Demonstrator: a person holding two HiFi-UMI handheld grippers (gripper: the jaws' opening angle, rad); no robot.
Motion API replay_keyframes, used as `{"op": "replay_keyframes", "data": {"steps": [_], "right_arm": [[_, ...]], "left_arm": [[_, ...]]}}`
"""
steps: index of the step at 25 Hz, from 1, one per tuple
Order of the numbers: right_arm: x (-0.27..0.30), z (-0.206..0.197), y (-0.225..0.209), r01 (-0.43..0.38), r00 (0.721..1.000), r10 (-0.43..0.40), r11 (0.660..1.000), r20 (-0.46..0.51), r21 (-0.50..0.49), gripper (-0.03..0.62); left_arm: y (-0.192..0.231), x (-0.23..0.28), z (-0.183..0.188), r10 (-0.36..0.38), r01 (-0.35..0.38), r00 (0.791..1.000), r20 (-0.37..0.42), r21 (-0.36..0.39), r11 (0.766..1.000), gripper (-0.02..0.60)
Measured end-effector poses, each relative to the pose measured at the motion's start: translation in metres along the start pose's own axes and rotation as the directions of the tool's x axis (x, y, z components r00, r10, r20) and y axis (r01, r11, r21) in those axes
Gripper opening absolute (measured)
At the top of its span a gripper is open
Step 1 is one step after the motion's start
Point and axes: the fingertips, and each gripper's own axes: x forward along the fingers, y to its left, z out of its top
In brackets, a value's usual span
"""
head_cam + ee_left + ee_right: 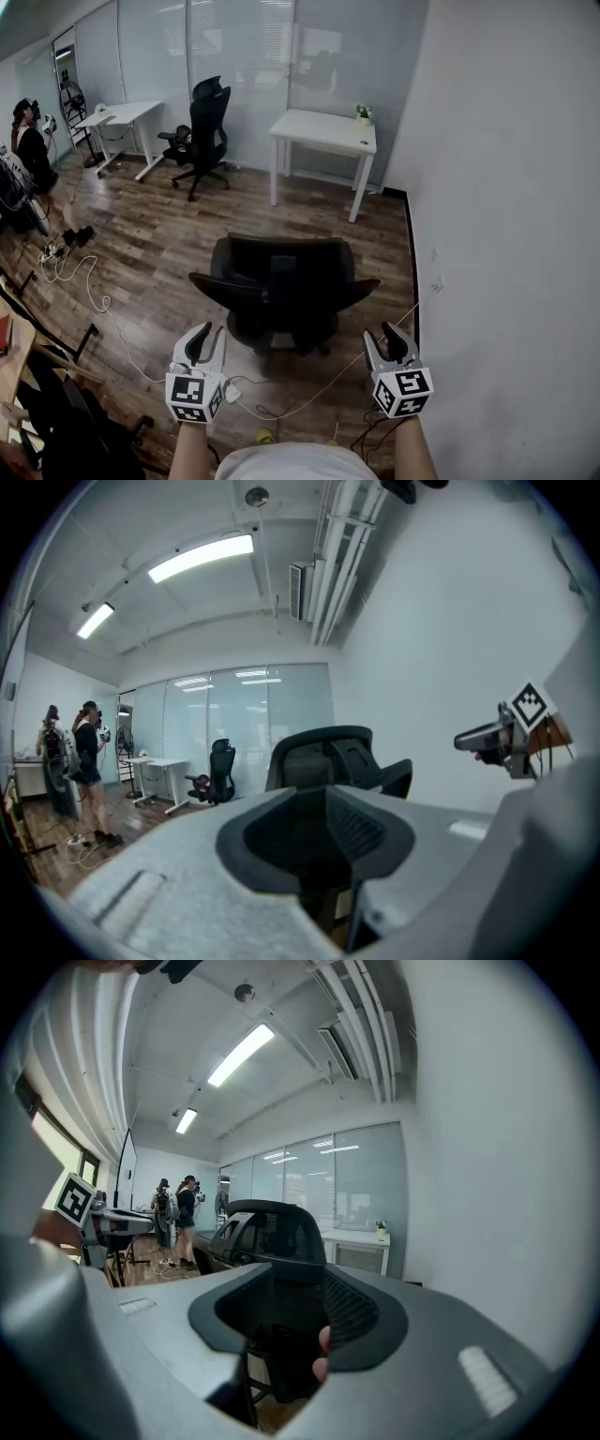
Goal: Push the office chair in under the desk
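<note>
A black office chair [281, 281] stands on the wood floor with its back toward me, well short of the white desk [323, 131] by the glass wall. My left gripper [200, 345] hovers just behind the chair's left side and my right gripper [392, 343] behind its right side; neither touches it. Both stand open with nothing between the jaws. In the left gripper view the chair [330, 757] rises beyond my open left gripper [319, 832], with the right gripper [483, 738] off to the side. The right gripper view shows the chair [272, 1232] past my open right gripper [291, 1321].
A small plant [363, 112] sits on the desk. A second black chair [206, 131] and another white desk [117, 117] stand at the back left. A person [33, 150] is at the far left. Cables [84, 281] trail over the floor. A white wall [506, 234] runs along the right.
</note>
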Motion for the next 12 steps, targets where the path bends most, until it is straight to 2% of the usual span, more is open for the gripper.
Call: {"op": "replay_keyframes", "data": {"steps": [7, 12], "right_arm": [[0.006, 0.002, 0.024, 0.016, 1.000, -0.016, 1.000, 0.014, 0.002, 0.150], [0.012, -0.002, 0.032, 0.022, 1.000, -0.022, 1.000, -0.002, -0.004, 0.150]], "left_arm": [[0.017, -0.001, -0.007, -0.057, 0.058, 0.998, -0.012, 0.052, 0.997, 0.095], [0.028, 0.006, -0.014, -0.085, 0.086, 0.996, -0.025, 0.056, 0.995, 0.094]]}}
